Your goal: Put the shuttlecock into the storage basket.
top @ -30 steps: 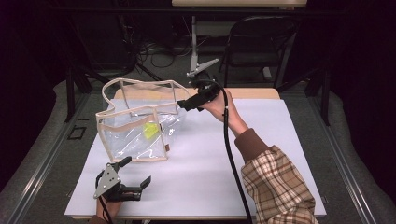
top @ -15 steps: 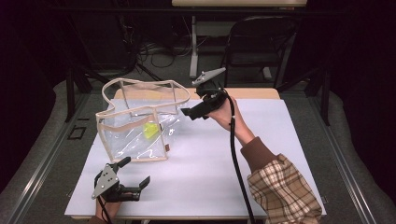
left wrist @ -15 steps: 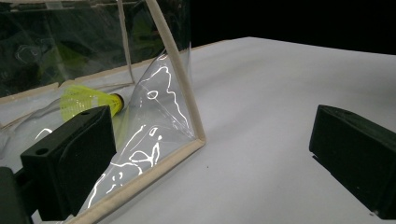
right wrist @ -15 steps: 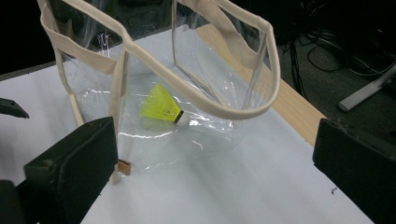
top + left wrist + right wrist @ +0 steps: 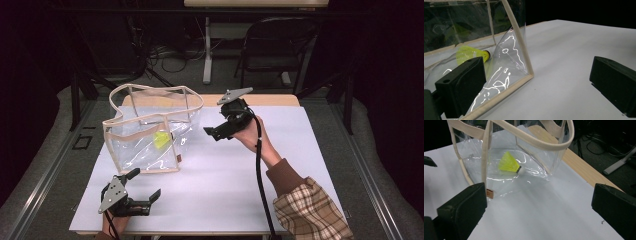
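Observation:
A clear plastic bag (image 5: 145, 142) with beige trim and handles stands upright on the left half of the white table (image 5: 295, 150). A yellow shuttlecock (image 5: 161, 139) lies inside it on the bottom. My right gripper (image 5: 216, 125) is held above the table just right of the bag, open, aimed at it. In the right gripper view the shuttlecock (image 5: 509, 163) shows through the bag wall (image 5: 539, 162), beyond the wide jaws of the right gripper (image 5: 537, 207). My left gripper (image 5: 146, 183) rests open near the front edge. Its view faces the bag's corner (image 5: 524, 67) and the shuttlecock (image 5: 471, 53).
A wooden strip (image 5: 270, 100) runs along the table's far edge. Behind the table stand a black chair (image 5: 280, 45) and a desk leg with cables on the floor (image 5: 175, 55). White tabletop stretches right of the bag.
My right gripper has drawn back from the bag's rim, moving right and a little towards the person. The left gripper and the bag have stayed put.

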